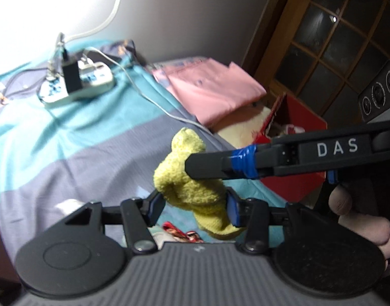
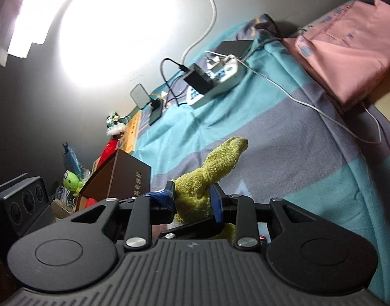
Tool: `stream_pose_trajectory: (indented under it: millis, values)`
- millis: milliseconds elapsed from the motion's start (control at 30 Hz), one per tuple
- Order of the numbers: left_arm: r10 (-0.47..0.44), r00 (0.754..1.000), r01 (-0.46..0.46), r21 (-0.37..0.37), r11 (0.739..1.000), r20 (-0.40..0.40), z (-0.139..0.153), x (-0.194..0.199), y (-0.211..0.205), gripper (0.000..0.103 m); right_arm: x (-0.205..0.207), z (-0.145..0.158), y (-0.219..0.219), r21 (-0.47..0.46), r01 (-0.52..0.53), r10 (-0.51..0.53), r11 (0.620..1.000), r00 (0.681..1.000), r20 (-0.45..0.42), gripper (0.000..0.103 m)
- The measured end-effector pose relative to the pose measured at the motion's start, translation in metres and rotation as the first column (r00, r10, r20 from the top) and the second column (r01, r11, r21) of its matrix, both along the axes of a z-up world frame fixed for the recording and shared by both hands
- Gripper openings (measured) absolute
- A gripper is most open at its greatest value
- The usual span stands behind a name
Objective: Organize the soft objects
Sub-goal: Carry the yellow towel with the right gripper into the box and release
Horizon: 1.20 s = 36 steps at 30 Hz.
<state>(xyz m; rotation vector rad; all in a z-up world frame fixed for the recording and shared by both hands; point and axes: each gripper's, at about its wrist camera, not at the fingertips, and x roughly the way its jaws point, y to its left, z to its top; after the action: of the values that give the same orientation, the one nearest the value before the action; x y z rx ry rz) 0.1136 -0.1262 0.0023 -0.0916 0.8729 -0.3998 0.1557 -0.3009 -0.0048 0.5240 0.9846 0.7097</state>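
Observation:
A yellow-green plush toy (image 1: 187,178) hangs above the striped bedspread (image 1: 80,148). My left gripper (image 1: 195,207) is shut on its lower part, blue pads pressing both sides. My right gripper reaches in from the right in the left wrist view, and its black finger (image 1: 210,165) lies against the toy's upper part. In the right wrist view my right gripper (image 2: 192,202) is shut on the same plush toy (image 2: 212,168), whose limb points up and to the right.
A white power strip (image 1: 77,86) with plugs and cables lies on the bed. Folded pink cloth (image 1: 212,89) sits at the bed's far edge. A red box (image 1: 296,125) stands beside the bed. A brown box (image 2: 118,181) and small toys (image 2: 71,179) crowd the left.

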Motion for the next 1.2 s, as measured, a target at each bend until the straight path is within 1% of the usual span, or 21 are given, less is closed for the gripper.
stream_pose_trajectory:
  millis: [100, 200, 333, 433, 533, 633, 700, 833, 933, 1000, 1100, 1200]
  values:
    - [0.067, 0.997, -0.066, -0.018, 0.998, 0.041, 0.02, -0.014, 0.03, 0.043, -0.005, 0.017, 0.028, 0.015, -0.066, 0.066, 0.998, 0.997, 0.049, 0.014]
    - [0.126, 0.989, -0.124, -0.033, 0.992, 0.077, 0.036, -0.032, 0.064, 0.043, -0.011, 0.033, 0.061, 0.021, -0.132, 0.129, 0.991, 0.986, 0.105, 0.014]
    - [0.209, 0.968, -0.208, -0.023, 0.978, 0.14, 0.052, -0.058, 0.111, 0.043, -0.018, 0.048, 0.113, 0.044, -0.219, 0.211, 0.975, 0.966, 0.151, 0.014]
    - [0.26, 0.952, -0.259, -0.028, 0.966, 0.16, 0.062, -0.075, 0.152, 0.043, -0.025, 0.058, 0.158, 0.042, -0.277, 0.265, 0.96, 0.947, 0.18, 0.014]
    - [0.298, 0.936, -0.301, -0.014, 0.954, 0.188, 0.071, -0.09, 0.194, 0.043, -0.032, 0.066, 0.201, 0.033, -0.327, 0.313, 0.944, 0.925, 0.217, 0.014]
    - [0.333, 0.922, -0.339, -0.004, 0.941, 0.195, 0.074, -0.097, 0.235, 0.043, -0.037, 0.069, 0.247, 0.025, -0.362, 0.345, 0.932, 0.907, 0.242, 0.014]
    - [0.354, 0.916, -0.362, 0.01, 0.932, 0.191, 0.07, -0.099, 0.262, 0.043, -0.037, 0.066, 0.277, 0.02, -0.375, 0.359, 0.927, 0.901, 0.242, 0.014]
    - [0.382, 0.91, -0.393, 0.038, 0.919, 0.159, 0.054, -0.095, 0.31, 0.043, -0.039, 0.051, 0.332, -0.004, -0.388, 0.381, 0.922, 0.902, 0.205, 0.014]
    - [0.405, 0.909, -0.41, 0.044, 0.911, 0.098, 0.033, -0.084, 0.343, 0.043, -0.036, 0.035, 0.367, -0.055, -0.391, 0.394, 0.919, 0.902, 0.176, 0.013]
    - [0.418, 0.907, -0.42, 0.063, 0.905, 0.048, 0.017, -0.074, 0.362, 0.043, -0.035, 0.022, 0.388, -0.098, -0.39, 0.401, 0.916, 0.904, 0.146, 0.013]
    - [0.438, 0.899, -0.436, 0.107, 0.894, 0.0, -0.006, -0.062, 0.381, 0.043, -0.031, 0.002, 0.414, -0.138, -0.391, 0.405, 0.91, 0.909, 0.101, 0.012]
    - [0.462, 0.885, -0.452, 0.127, 0.883, -0.058, -0.025, -0.051, 0.399, 0.043, -0.026, -0.014, 0.435, -0.165, -0.386, 0.4, 0.908, 0.915, 0.056, 0.012]
